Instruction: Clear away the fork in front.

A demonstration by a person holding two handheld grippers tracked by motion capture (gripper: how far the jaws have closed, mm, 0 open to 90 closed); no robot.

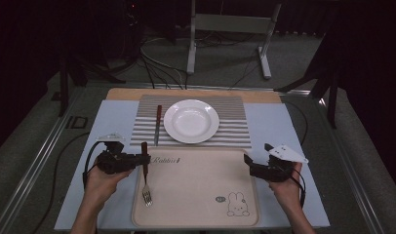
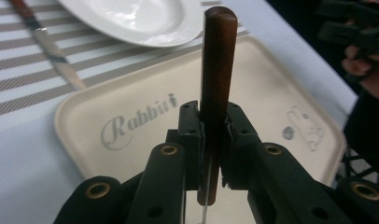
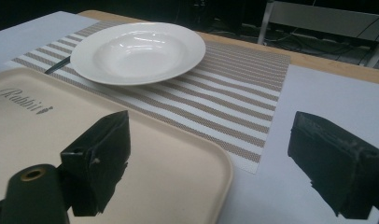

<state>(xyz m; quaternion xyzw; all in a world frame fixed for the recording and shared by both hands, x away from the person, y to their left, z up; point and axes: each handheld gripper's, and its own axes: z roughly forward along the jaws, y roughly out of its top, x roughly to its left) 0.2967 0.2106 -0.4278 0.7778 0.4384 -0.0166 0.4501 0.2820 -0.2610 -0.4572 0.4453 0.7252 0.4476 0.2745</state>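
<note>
Table [image 1: 284,126], pale blue sheet over it. Striped placemat [image 1: 235,122] at the far middle; cream tray [image 1: 196,195] with a rabbit print at the near middle, its far edge just beside the mat. White plate [image 1: 191,121] sits centred on the mat. Knife [image 1: 158,124] lies on the mat just left of the plate, wooden handle pointing far.

Left gripper [image 1: 137,160] at the tray's left edge, jaws clamped on the fork [image 1: 145,170] by its wooden handle; tines hang near, over the tray. Right gripper [image 1: 249,163] at the tray's right edge, jaws standing wide apart, empty.

Fork judged light, stiff, not fragile. Rounded wood could twist between flat pads. Mid-handle hold looks sound; gripping nearer the metal neck would likely steady the tines.
</note>
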